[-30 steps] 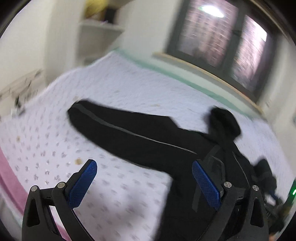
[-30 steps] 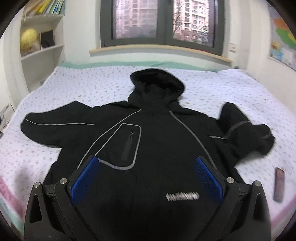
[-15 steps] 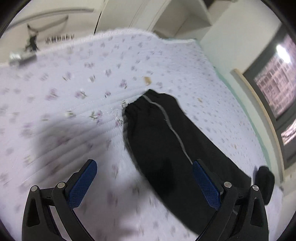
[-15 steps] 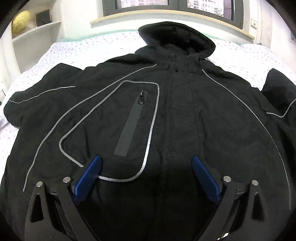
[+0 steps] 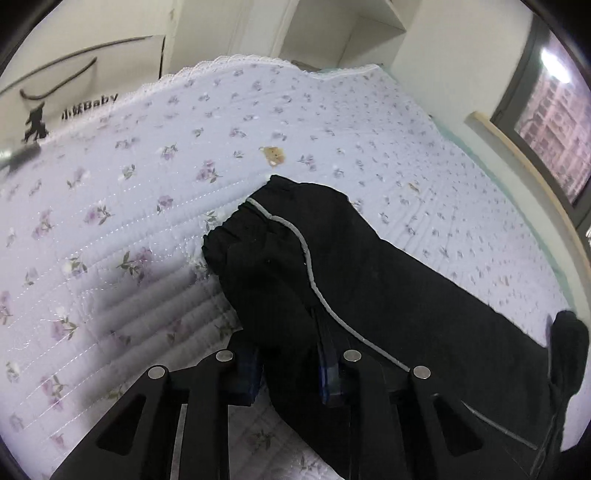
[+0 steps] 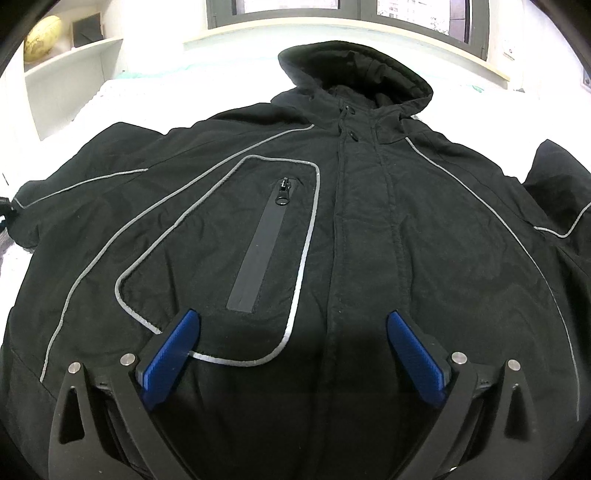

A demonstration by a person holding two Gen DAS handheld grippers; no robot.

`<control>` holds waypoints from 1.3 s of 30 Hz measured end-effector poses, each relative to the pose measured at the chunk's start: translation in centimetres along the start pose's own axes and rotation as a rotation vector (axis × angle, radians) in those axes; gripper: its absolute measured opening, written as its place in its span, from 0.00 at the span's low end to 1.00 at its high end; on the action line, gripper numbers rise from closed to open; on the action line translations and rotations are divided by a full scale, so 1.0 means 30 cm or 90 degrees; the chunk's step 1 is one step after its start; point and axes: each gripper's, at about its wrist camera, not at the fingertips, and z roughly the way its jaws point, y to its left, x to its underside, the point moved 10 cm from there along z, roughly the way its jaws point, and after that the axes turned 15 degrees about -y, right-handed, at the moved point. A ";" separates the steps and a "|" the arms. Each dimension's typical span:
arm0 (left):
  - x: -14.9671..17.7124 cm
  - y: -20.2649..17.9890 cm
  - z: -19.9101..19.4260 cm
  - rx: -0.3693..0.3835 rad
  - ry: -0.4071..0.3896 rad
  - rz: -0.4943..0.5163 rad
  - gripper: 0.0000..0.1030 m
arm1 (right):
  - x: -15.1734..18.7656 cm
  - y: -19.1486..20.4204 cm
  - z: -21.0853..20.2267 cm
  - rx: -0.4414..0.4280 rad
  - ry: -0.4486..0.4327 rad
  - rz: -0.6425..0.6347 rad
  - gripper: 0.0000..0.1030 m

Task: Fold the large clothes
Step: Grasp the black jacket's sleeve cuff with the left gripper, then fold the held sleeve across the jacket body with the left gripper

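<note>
We are reading one legible inscription: "Baby", preceded by two Chinese characters, printed in black on a pale bag (image 5: 79, 79) standing beyond the far edge of the bed (image 5: 155, 192), beside a black figure logo. No wording is showing on the garment in either view.

We are counting one black hooded jacket (image 6: 369, 236), two hand-held grippers, one chest pocket zipper (image 6: 281, 191) and two snap buttons (image 6: 351, 122) at the collar. Grey reflective piping is outlining the pocket panel and running along both shoulders and sleeves.

The jacket is lying front side up on the bed, hood (image 6: 354, 74) pointing toward the window (image 6: 295, 9), its two sleeves spreading out to either side. The left hand-held gripper (image 5: 290, 369) is pinching the jacket's sleeve (image 5: 332, 280) a little way back from the elasticated cuff (image 5: 236, 230), its blue pads (image 5: 327, 369) drawn close together with black fabric bunched between them. The right hand-held gripper (image 6: 291, 354) is hovering over the jacket's lower chest with its blue pads (image 6: 170, 358) spread wide and nothing between them; we cannot tell whether they are touching the cloth.

The bed is wearing a white quilted coverlet printed with small purple flowers and edged with lace. White walls, open white shelving (image 6: 70, 77) holding a yellowish globe (image 6: 42, 40), and a dark-framed window over a pale sill are enclosing the room.
</note>
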 end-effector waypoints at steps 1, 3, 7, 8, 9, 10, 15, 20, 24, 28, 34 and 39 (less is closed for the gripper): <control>-0.009 -0.026 -0.031 0.006 -0.011 0.023 0.22 | 0.000 0.001 0.000 0.000 0.000 0.001 1.00; -0.037 -0.114 -0.140 0.061 -0.043 0.048 0.22 | -0.001 0.000 -0.001 -0.001 -0.001 0.002 1.00; -0.112 -0.362 -0.438 0.178 -0.117 0.098 0.21 | -0.017 -0.012 -0.023 0.001 -0.003 0.011 0.99; -0.123 -0.464 -0.545 0.218 -0.139 0.126 0.21 | -0.034 -0.021 -0.047 0.005 -0.008 0.016 0.98; -0.124 -0.541 -0.613 0.246 -0.151 0.145 0.21 | -0.036 -0.032 -0.078 0.009 0.016 0.011 0.97; -0.116 -0.622 -0.692 0.281 -0.161 0.165 0.21 | -0.061 -0.042 -0.113 0.007 0.003 0.019 0.97; 0.116 -1.071 -0.980 0.470 -0.098 0.250 0.21 | -0.216 -0.146 -0.329 0.030 -0.062 0.016 0.97; 0.575 -1.379 -0.975 0.514 0.041 0.345 0.20 | -0.252 -0.308 -0.406 0.048 -0.040 0.021 0.97; 0.844 -1.419 -0.842 0.466 0.120 0.404 0.13 | -0.190 -0.403 -0.410 0.055 0.003 0.023 0.97; 0.776 -1.308 -0.781 0.402 0.116 0.383 0.22 | -0.149 -0.397 -0.379 0.034 0.030 0.002 0.97; 0.477 -1.076 -0.721 0.303 -0.014 0.405 0.78 | -0.122 -0.329 -0.321 0.004 0.031 0.005 0.97; 0.468 -1.060 -0.579 0.330 0.026 0.425 0.84 | -0.032 -0.292 -0.249 -0.004 0.072 0.014 0.97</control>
